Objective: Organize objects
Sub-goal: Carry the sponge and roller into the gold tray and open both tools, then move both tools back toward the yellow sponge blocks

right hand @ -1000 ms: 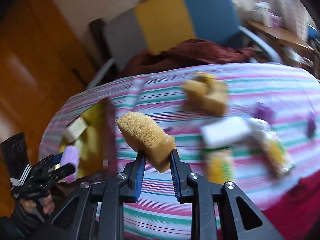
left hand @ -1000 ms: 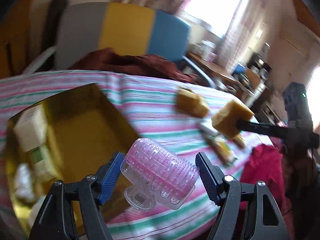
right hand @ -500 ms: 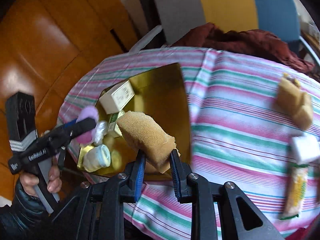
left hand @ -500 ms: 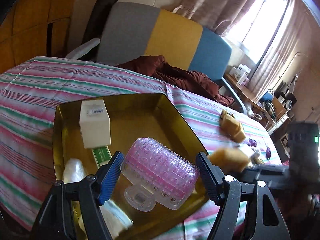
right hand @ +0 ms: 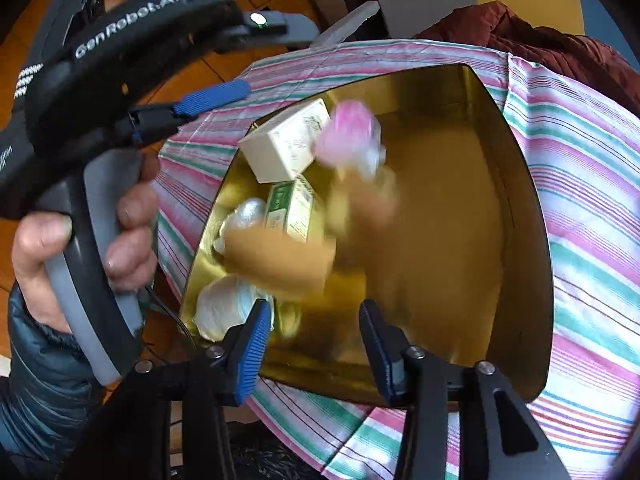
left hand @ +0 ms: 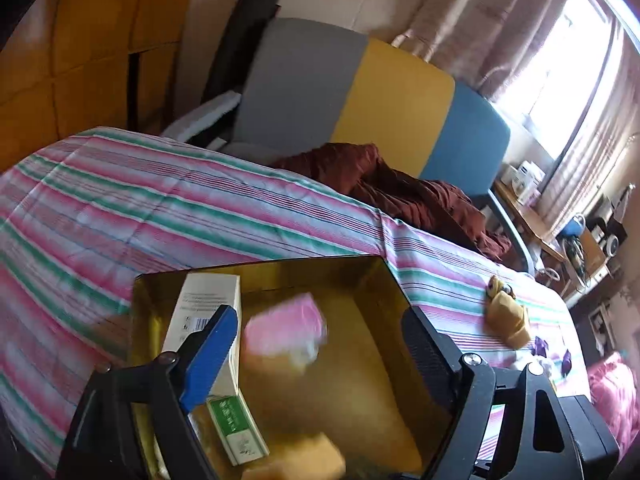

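Tray (right hand: pixel 516 208) sat gold on the striped bedspread (left hand: pixel 120 200), already holding boxes. Both drops under way — sponge (right hand: pixel 280 260) and pink roller (left hand: pixel 284 330) blurred, falling into it. Left gripper (left hand: pixel 320 344) and right gripper (right hand: pixel 316 344) had just been opening, nothing between the jaws. Next: fetch the sponges (left hand: pixel 506 316) left on the bed.

One gold tray (right hand: pixel 520 184), two boxes (right hand: pixel 286 146), two sponges (right hand: pixel 280 260).

Tabletop (left hand: pixel 120 208) under striped cloth. Gold tray (left hand: pixel 400 300) sits near its edge. Tan sponges (left hand: pixel 506 316) lie to the right, well apart from it.
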